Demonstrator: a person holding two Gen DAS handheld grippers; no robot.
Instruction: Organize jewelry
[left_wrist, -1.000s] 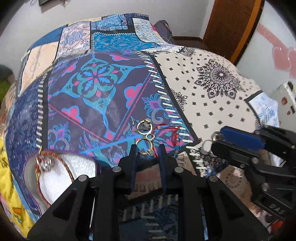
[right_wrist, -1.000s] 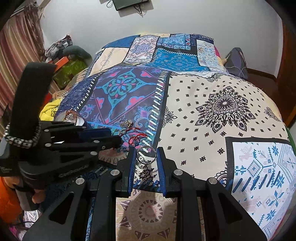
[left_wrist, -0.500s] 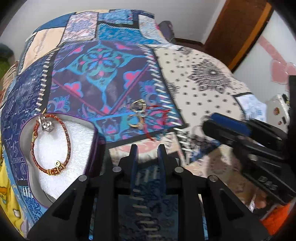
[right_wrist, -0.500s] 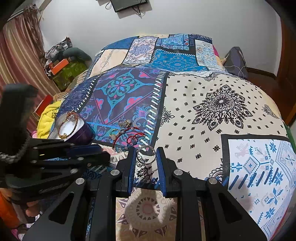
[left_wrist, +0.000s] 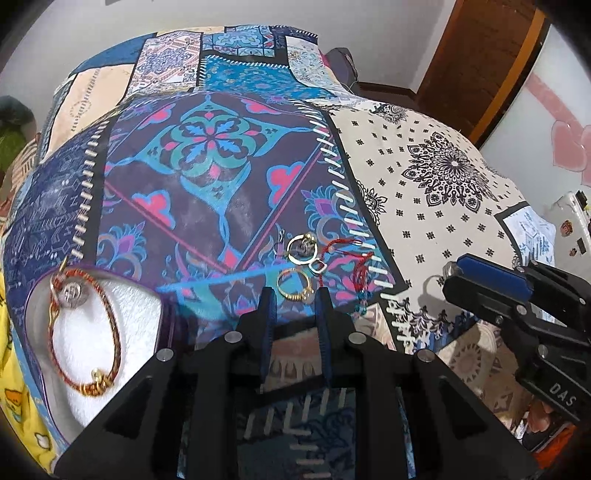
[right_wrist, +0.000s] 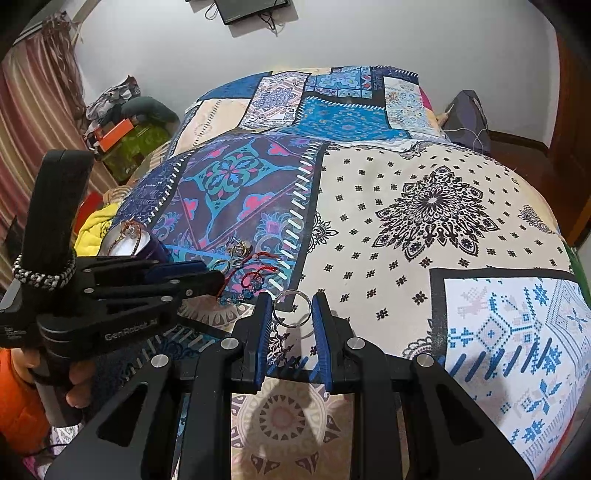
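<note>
My right gripper (right_wrist: 291, 308) is shut on a silver ring (right_wrist: 291, 308), held just above the patchwork bedspread. My left gripper (left_wrist: 293, 301) is open, its tips right at a gold ring (left_wrist: 293, 286) lying on the bedspread. Beyond it lie a second gold ring (left_wrist: 303, 249), a small silver ring (left_wrist: 318, 266) and a red string bracelet (left_wrist: 356, 269). At the left, a purple box with white foam (left_wrist: 85, 332) holds a red-and-gold bracelet (left_wrist: 86, 332) with a silver charm. The box also shows in the right wrist view (right_wrist: 133, 243).
The right gripper's body (left_wrist: 517, 314) is at the right of the left wrist view; the left gripper's body (right_wrist: 110, 291) is at the left of the right wrist view. Clutter (right_wrist: 122, 136) lies on the floor by the striped curtain. A wooden door (left_wrist: 480, 55) is at the far right.
My left gripper first drew back from the rings, then came forward again to the gold ring. My right gripper has kept hold of the silver ring and barely moved.
</note>
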